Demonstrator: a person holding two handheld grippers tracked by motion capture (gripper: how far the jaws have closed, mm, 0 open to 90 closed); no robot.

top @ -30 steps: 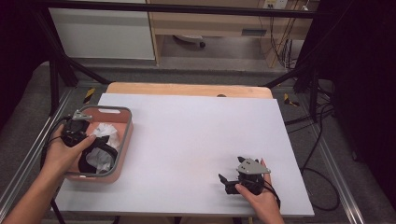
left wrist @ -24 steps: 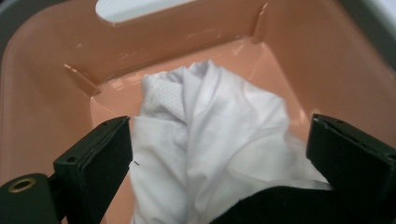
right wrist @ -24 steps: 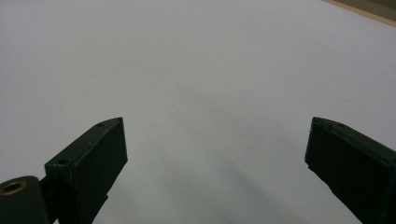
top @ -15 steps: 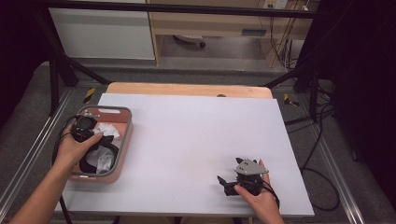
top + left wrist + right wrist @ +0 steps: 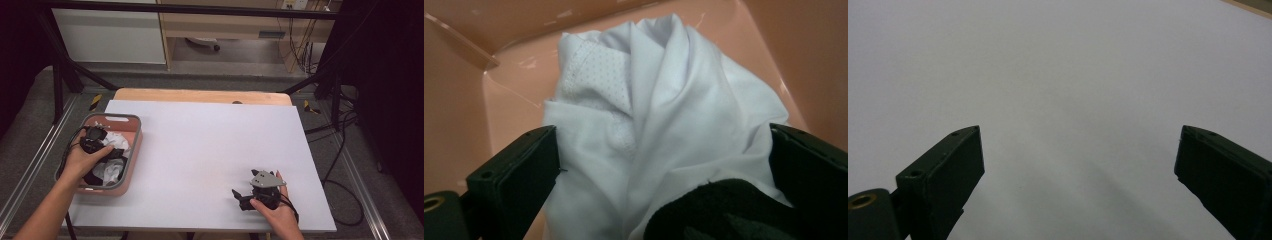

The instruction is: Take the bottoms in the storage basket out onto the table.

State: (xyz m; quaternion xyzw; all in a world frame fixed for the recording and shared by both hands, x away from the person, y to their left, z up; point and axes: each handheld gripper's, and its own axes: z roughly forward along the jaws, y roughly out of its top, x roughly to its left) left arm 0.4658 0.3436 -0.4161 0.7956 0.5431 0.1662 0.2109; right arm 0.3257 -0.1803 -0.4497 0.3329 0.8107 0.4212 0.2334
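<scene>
A pink bin (image 5: 131, 125) with a grey rim stands at the table's left edge and holds crumpled white cloth (image 5: 111, 171) and a black cloth (image 5: 92, 177). My left gripper (image 5: 112, 155) reaches down into the bin, open, its jaws spread either side of the white cloth (image 5: 664, 115), with a bit of black cloth (image 5: 719, 210) just below. My right gripper (image 5: 239, 196) rests low near the table's front edge at the right, open, with bare white tabletop (image 5: 1058, 90) between its jaws.
The white table sheet (image 5: 210, 145) spreads wide between the bin and the right gripper, with a wooden strip (image 5: 200, 95) along the far edge. Metal frame rails and cables (image 5: 345, 150) run beside the table on the floor.
My left hand has moved the gripper toward the near part of the bin, lower onto the cloth. The right gripper has stayed in place.
</scene>
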